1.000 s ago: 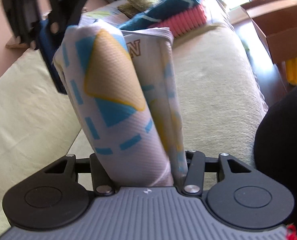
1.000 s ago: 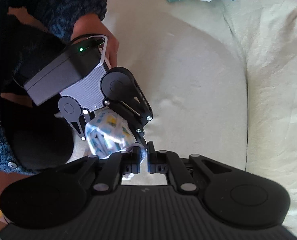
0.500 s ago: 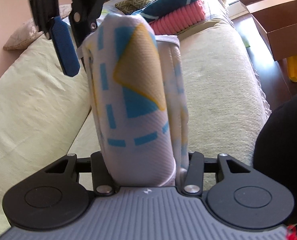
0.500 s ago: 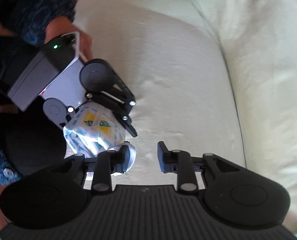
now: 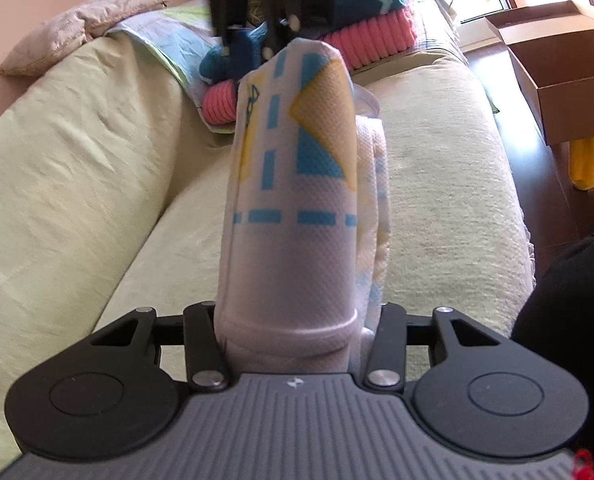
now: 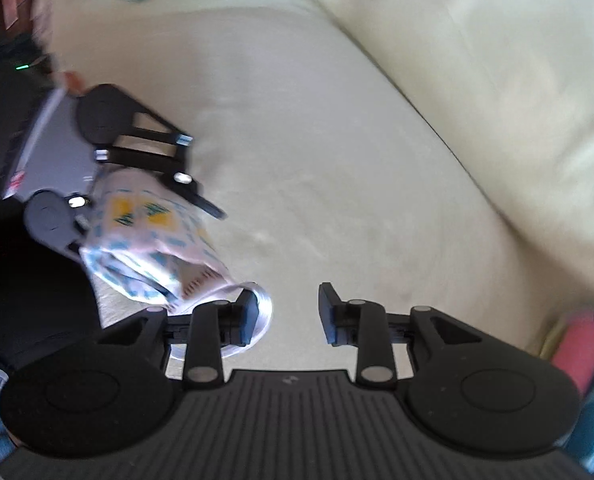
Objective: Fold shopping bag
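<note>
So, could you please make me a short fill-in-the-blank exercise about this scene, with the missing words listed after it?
1. The left gripper is shut on the rolled white shopping bag with blue and yellow print, held above a pale ____ sofa cover.
2. The right gripper has ____ between its opening jaws.
3. Behind the bag, a folded ribbed blanket is ____ in colour.
4. Beside the sofa stands an open brown ____ box.

Missing words: yellow; nothing; pink; cardboard

No readable text, green print on the folded shopping bag [image 6: 145, 220] too blurred to read
</note>
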`<state>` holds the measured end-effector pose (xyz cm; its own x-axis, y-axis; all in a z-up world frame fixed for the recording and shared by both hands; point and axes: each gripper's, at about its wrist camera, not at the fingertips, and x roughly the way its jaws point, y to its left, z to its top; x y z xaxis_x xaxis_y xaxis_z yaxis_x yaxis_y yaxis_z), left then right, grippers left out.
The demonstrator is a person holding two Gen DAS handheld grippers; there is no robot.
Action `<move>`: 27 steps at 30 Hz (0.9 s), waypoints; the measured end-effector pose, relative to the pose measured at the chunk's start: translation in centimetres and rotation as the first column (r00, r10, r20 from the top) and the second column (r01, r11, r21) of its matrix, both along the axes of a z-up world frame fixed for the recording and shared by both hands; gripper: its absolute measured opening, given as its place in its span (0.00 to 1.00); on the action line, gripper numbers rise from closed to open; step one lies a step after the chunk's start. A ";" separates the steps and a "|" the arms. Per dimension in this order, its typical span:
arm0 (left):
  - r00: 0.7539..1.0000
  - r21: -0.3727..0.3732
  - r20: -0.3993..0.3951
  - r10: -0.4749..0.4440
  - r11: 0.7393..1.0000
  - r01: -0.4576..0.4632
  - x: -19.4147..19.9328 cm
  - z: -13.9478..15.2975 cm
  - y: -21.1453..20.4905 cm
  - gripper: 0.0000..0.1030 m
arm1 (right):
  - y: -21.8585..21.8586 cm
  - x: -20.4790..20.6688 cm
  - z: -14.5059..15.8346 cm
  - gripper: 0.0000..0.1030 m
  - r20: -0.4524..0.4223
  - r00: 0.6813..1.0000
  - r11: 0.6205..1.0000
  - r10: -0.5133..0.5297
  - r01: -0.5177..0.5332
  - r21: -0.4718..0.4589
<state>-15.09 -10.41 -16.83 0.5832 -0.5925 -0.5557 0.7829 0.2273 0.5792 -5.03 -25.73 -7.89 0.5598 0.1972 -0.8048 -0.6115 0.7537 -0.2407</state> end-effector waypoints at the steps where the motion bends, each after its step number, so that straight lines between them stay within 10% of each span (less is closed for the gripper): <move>1: 1.000 0.008 -0.002 0.000 1.000 0.000 0.1 0.0 -0.3 0.49 | -0.8 0.1 -0.6 0.35 -0.018 0.999 0.998 -0.047 0.048 0.033; 6: 1.000 0.031 -0.010 0.010 0.999 -0.010 0.2 0.0 -0.9 0.49 | -3.0 0.4 -4.0 0.53 -0.028 0.975 0.974 -0.221 0.222 0.032; 11: 0.999 0.046 -0.028 0.016 0.999 -0.015 0.3 0.0 -1.0 0.49 | -3.2 -3.3 -3.8 0.21 0.026 0.987 0.974 -0.161 0.154 0.166; 19: 0.998 0.082 -0.049 0.025 0.996 -0.021 0.8 0.6 -1.7 0.49 | 0.4 -6.1 -9.7 0.19 0.094 0.995 0.992 -0.041 0.029 0.123; 21: 0.998 0.088 -0.051 0.028 0.996 -0.023 0.9 0.7 -1.8 0.49 | -1.0 -5.9 -9.7 0.00 0.089 0.989 0.973 -0.119 0.098 0.211; 27: 0.998 0.094 -0.049 0.026 0.995 -0.021 1.1 0.9 -2.0 0.49 | -6.2 -7.9 -5.0 0.00 0.046 0.967 0.828 -0.251 0.190 0.527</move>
